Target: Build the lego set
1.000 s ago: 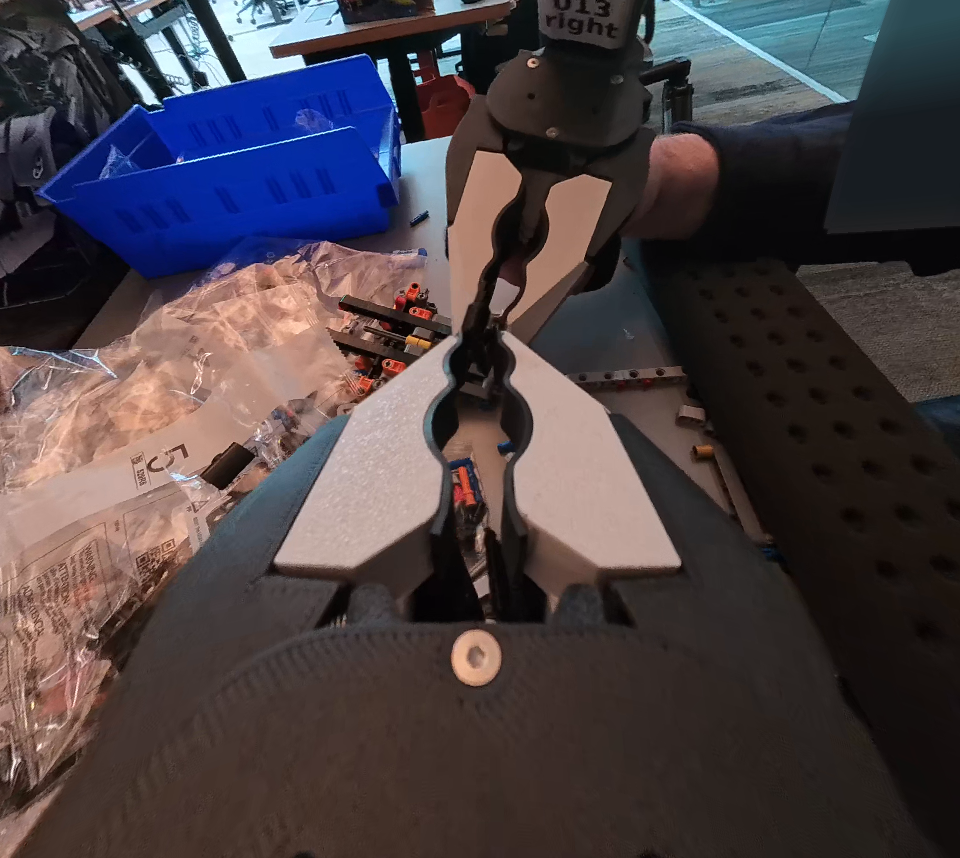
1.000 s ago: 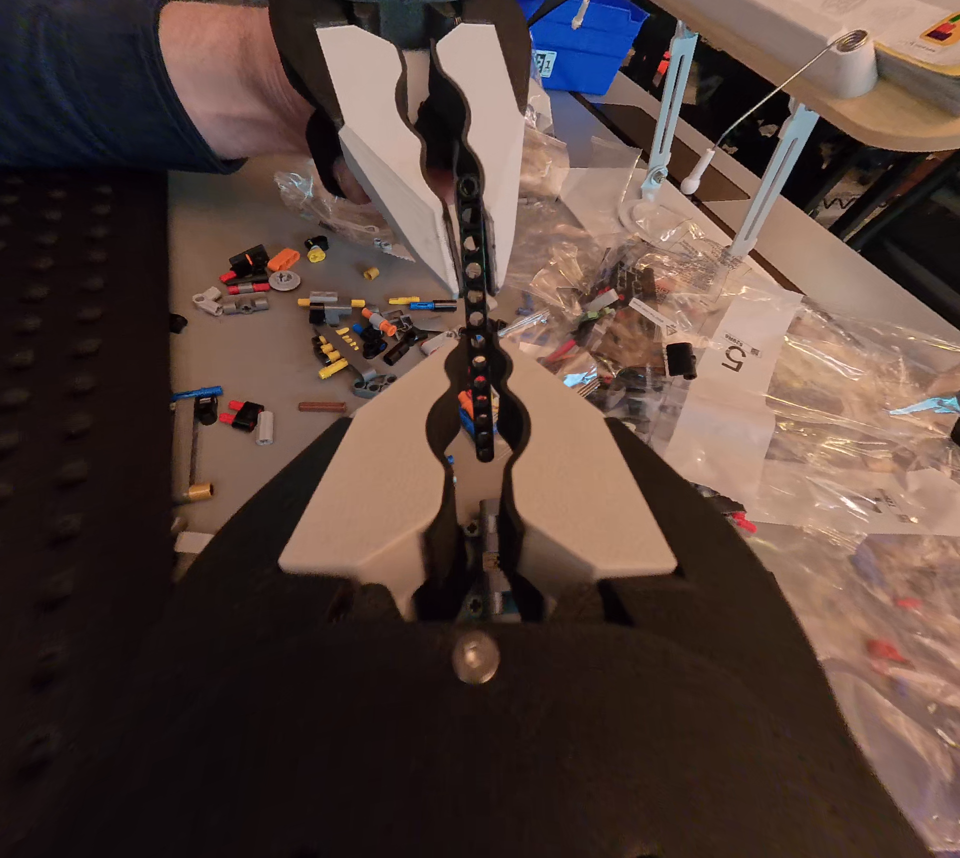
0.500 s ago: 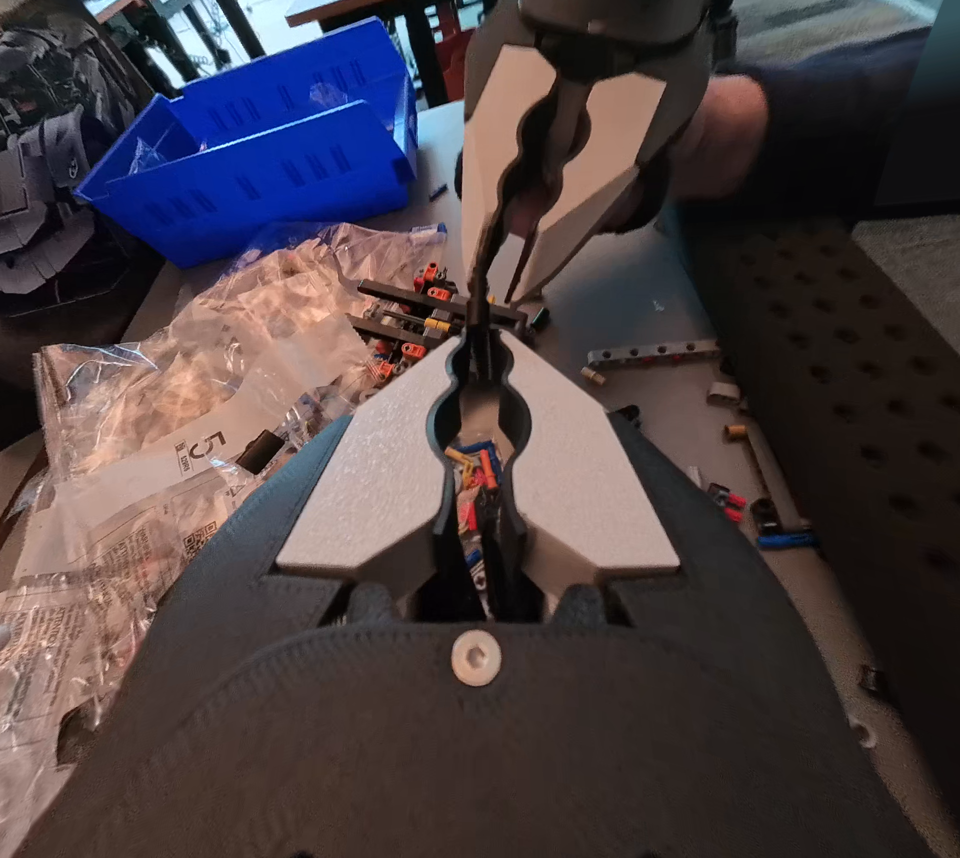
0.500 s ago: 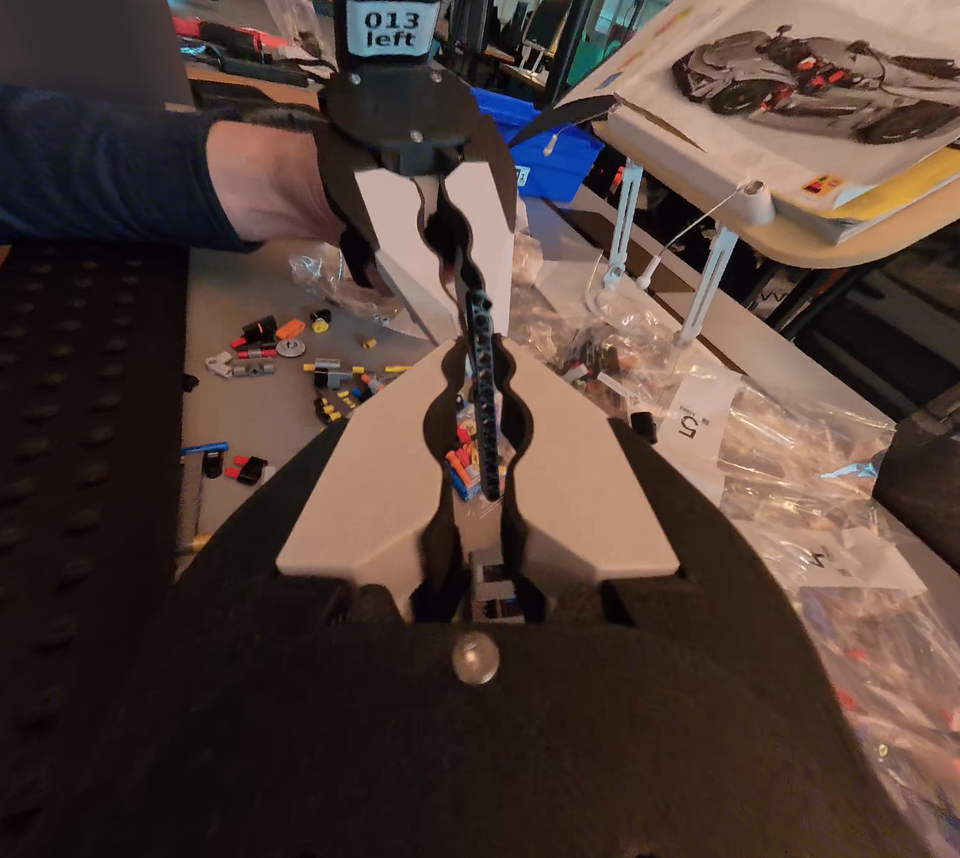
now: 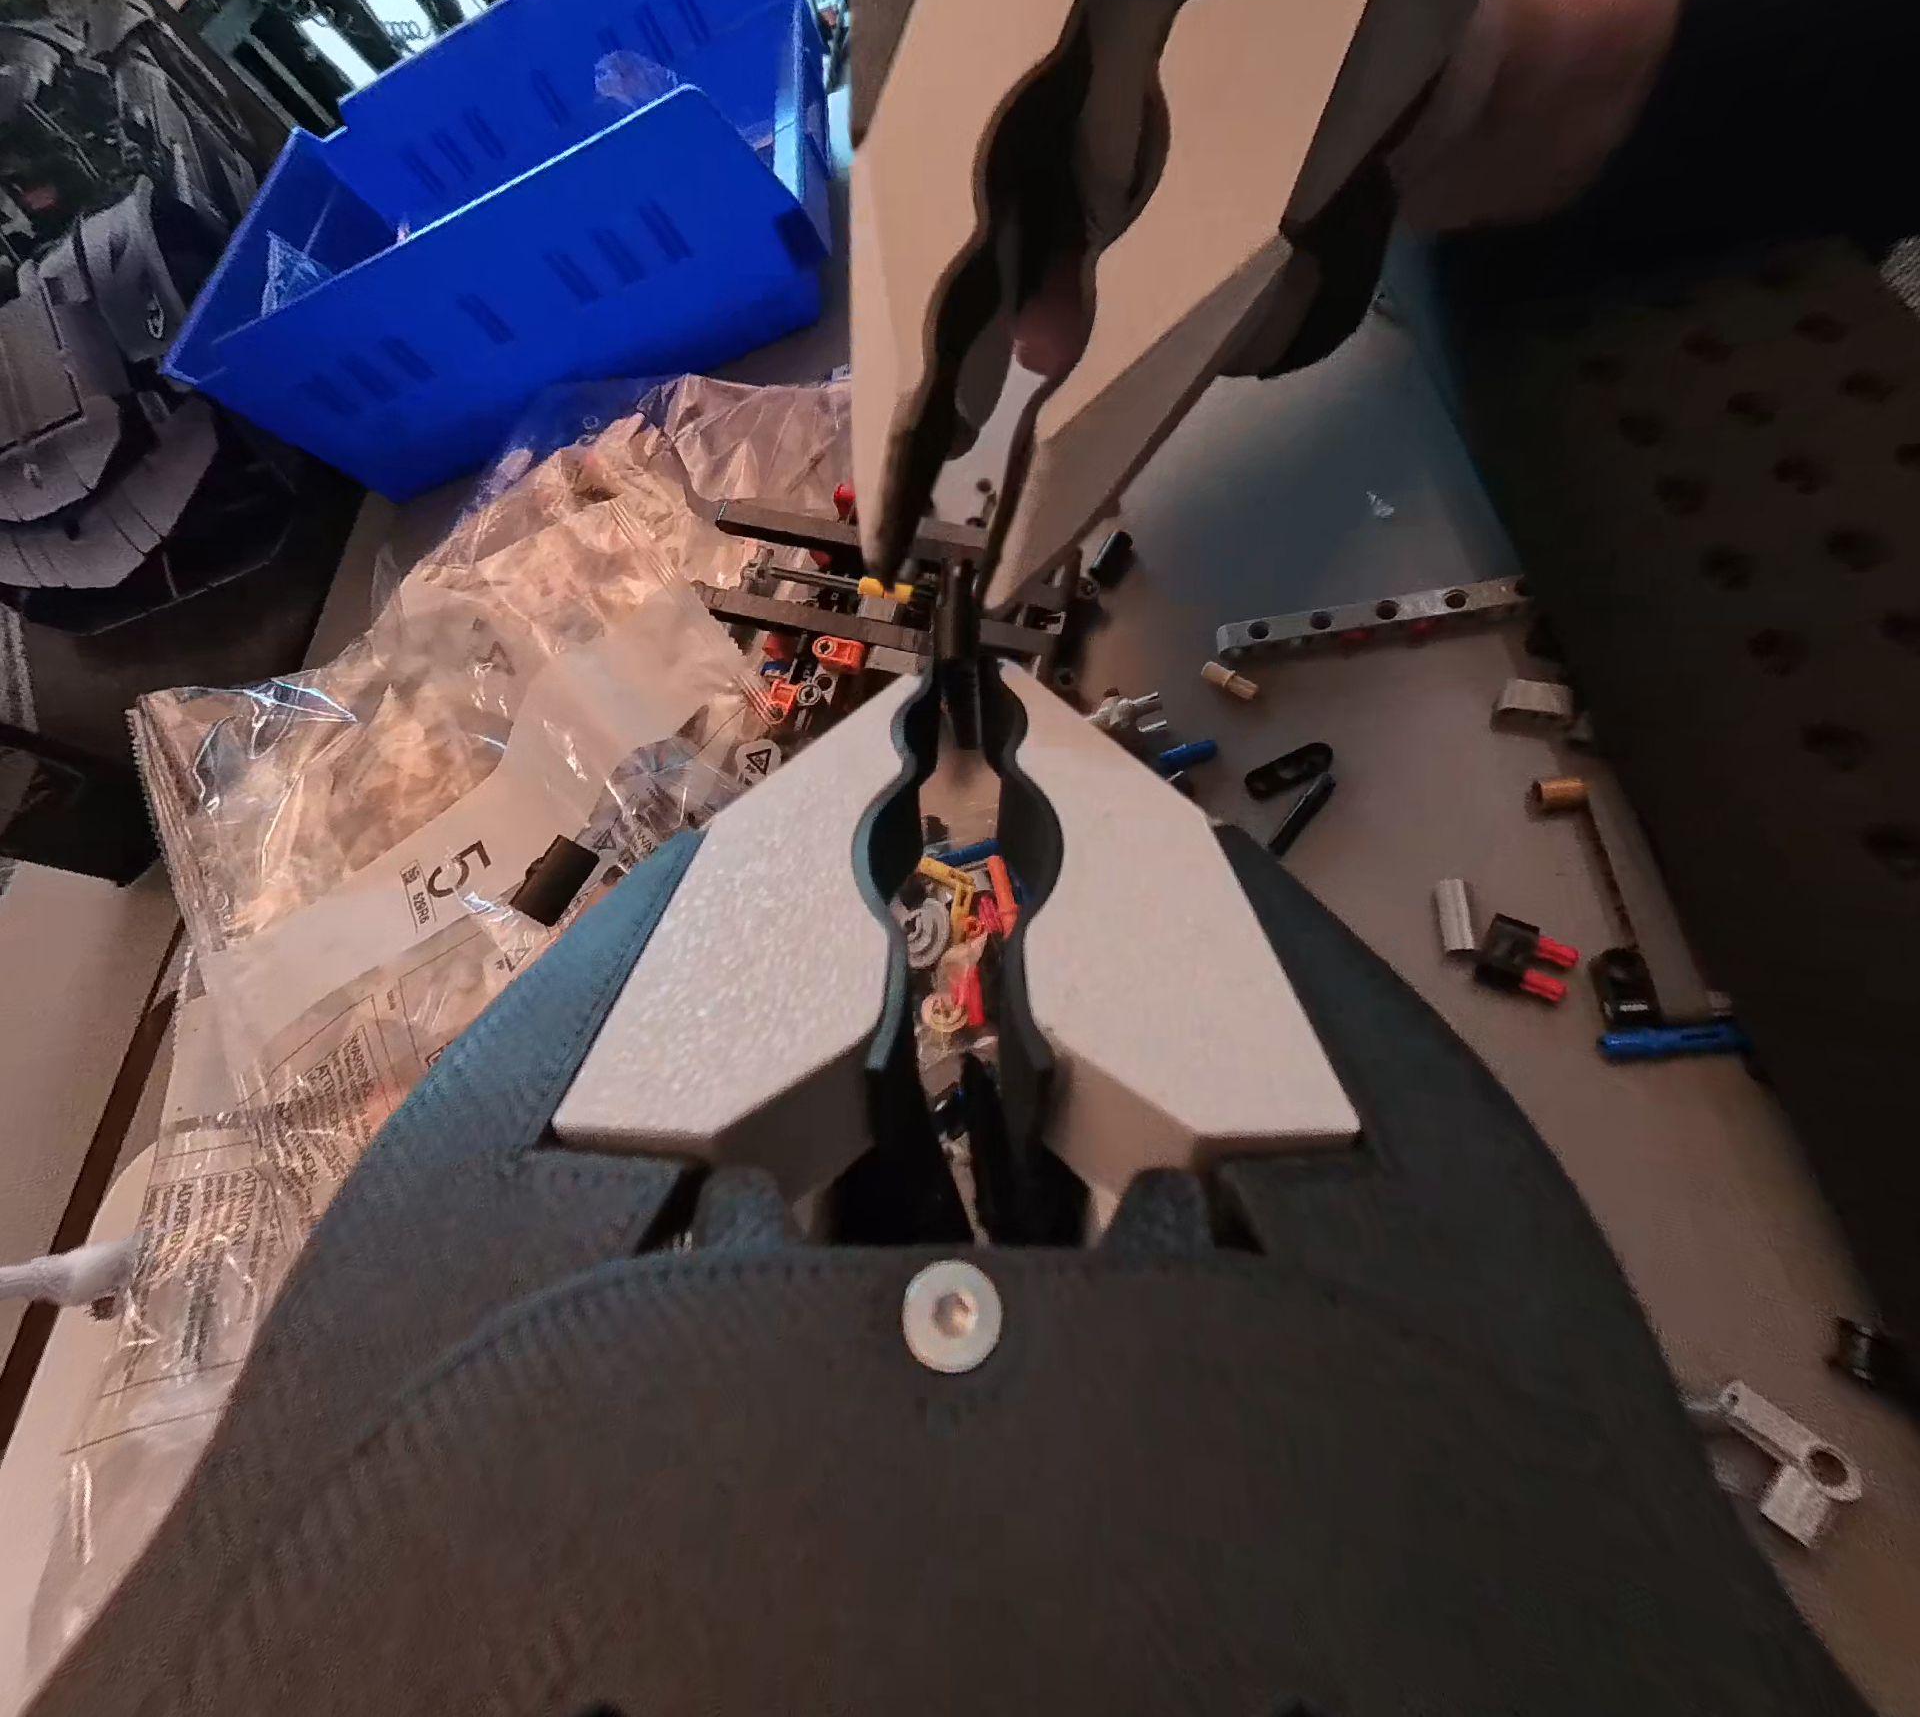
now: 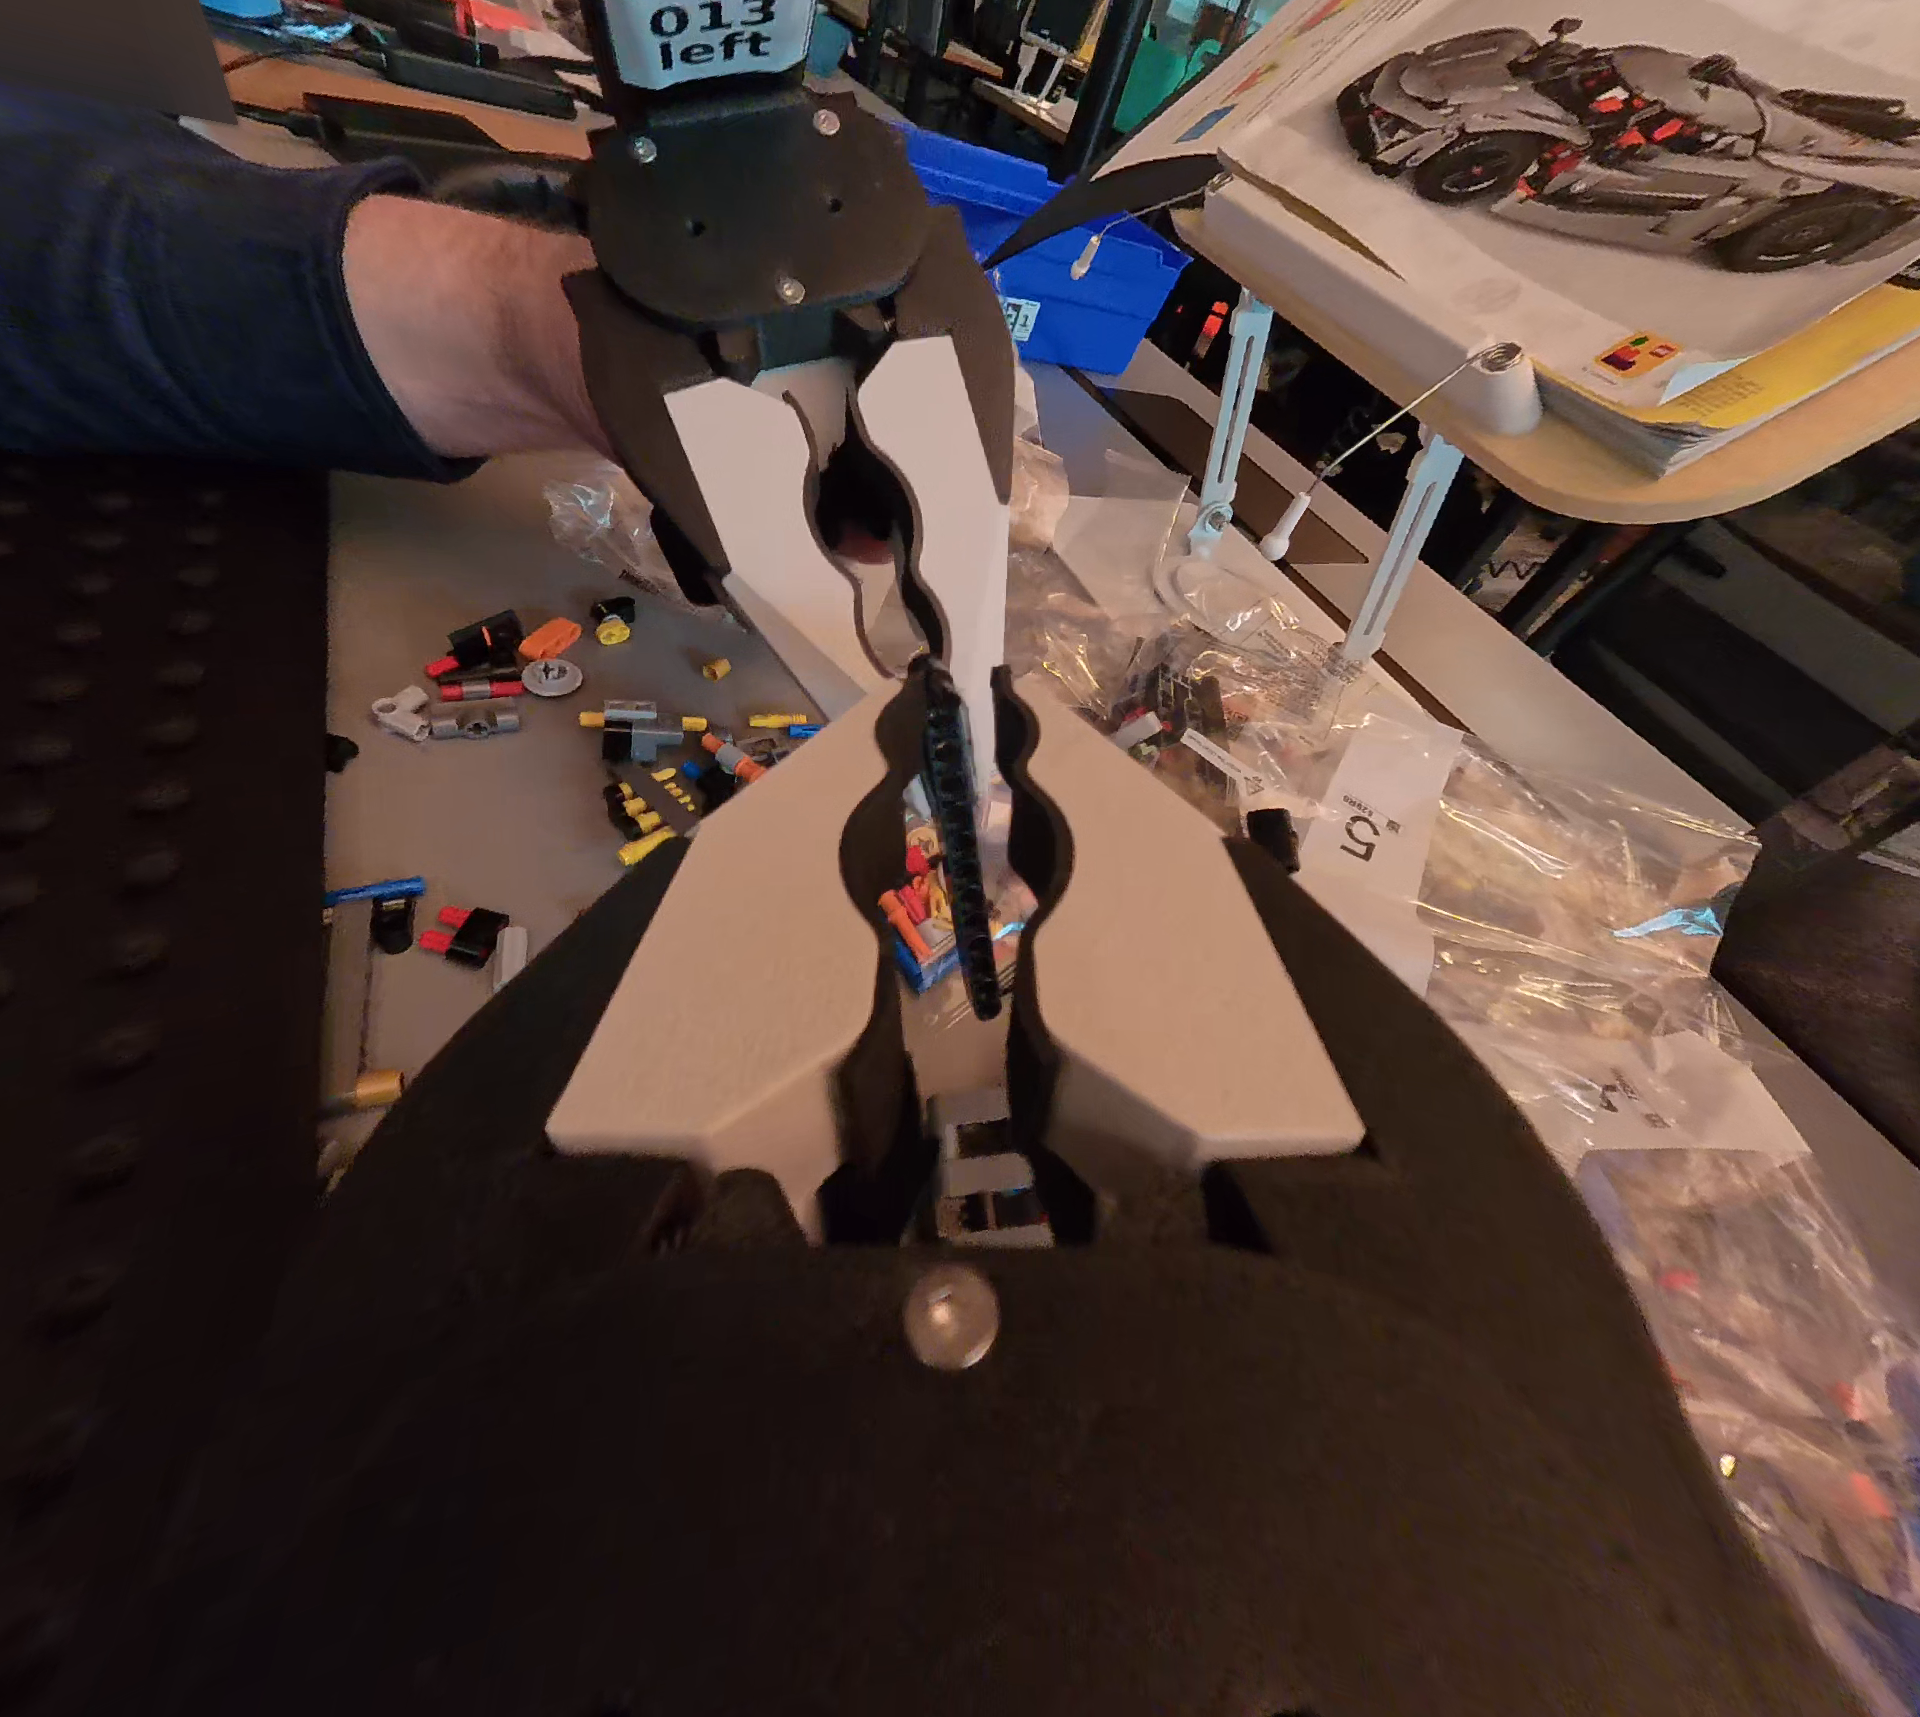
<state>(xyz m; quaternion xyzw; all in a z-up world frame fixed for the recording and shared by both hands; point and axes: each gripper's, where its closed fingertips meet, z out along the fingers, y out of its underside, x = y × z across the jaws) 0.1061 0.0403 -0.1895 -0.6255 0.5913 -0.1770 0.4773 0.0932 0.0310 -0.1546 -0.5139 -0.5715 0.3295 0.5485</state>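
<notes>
My left gripper is shut on one end of a long black beam with holes. In the right wrist view the left gripper points down at me and the beam hangs from its tips. The beam runs between the fingers of my right gripper, whose jaws stand a little apart with a gap beside it. In the left wrist view the right gripper hovers tip to tip with mine. It is just above a partly built black assembly on the table.
Loose small pieces and a grey beam lie on the grey table. Plastic part bags lie at one side, with blue bins behind them. A black perforated mat lies at the other side. An instruction booklet rests on a stand. Less than 4 cm separates the two grippers' tips.
Both grippers have tilted and drawn tip to tip over the assembly. The right jaws have loosened from the beam. The left gripper keeps its hold.
</notes>
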